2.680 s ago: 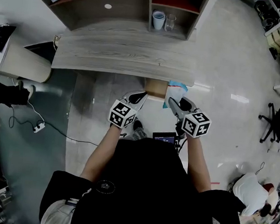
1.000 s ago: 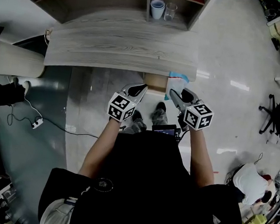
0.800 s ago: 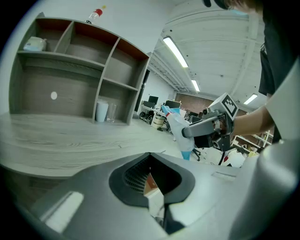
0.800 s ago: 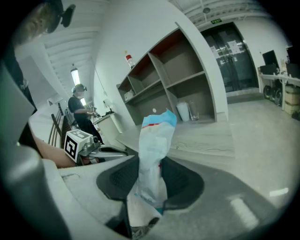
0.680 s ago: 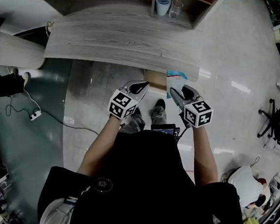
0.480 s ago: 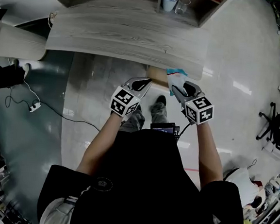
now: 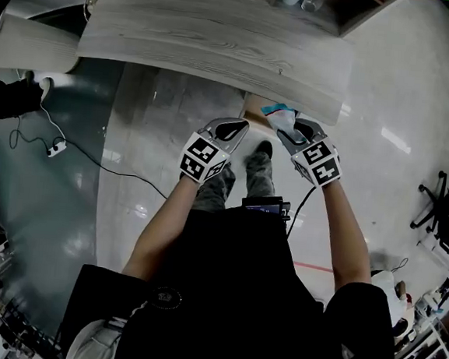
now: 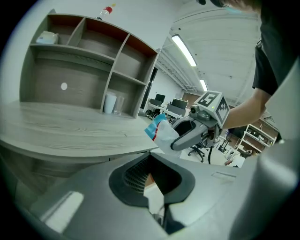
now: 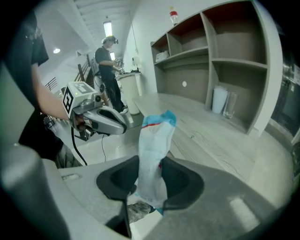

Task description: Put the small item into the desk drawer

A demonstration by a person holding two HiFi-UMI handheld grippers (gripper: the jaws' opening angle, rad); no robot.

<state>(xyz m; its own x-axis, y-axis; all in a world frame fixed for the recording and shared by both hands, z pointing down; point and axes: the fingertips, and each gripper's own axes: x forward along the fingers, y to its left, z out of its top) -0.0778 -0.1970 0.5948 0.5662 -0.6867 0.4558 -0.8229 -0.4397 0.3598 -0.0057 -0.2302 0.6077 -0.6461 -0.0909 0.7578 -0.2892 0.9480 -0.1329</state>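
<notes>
The small item is a white packet point(image 9: 152, 154) with a blue top and a red stripe. It stands upright between the jaws of my right gripper point(image 9: 150, 187), which is shut on it. In the head view the packet point(image 7: 280, 119) sits at the right gripper point(image 7: 291, 130), just off the desk's front edge. A tan drawer point(image 7: 256, 106) juts from under the grey wooden desk point(image 7: 214, 29), between the two grippers. My left gripper point(image 7: 230, 128) hangs left of the drawer, shut and holding nothing. The left gripper view shows the packet point(image 8: 161, 133) in the right gripper point(image 8: 187, 133).
A shelf unit point(image 8: 79, 70) stands at the back of the desk with a cup point(image 8: 110, 103) and a glass in one bay. Another person point(image 9: 108, 70) stands far off. A cable and power strip point(image 7: 55, 148) lie on the floor at left; an office chair point(image 7: 440, 209) stands at right.
The desk has slid up and right in the head view. Both grippers have come closer to the desk's front edge and the drawer. The right gripper has kept hold of the packet.
</notes>
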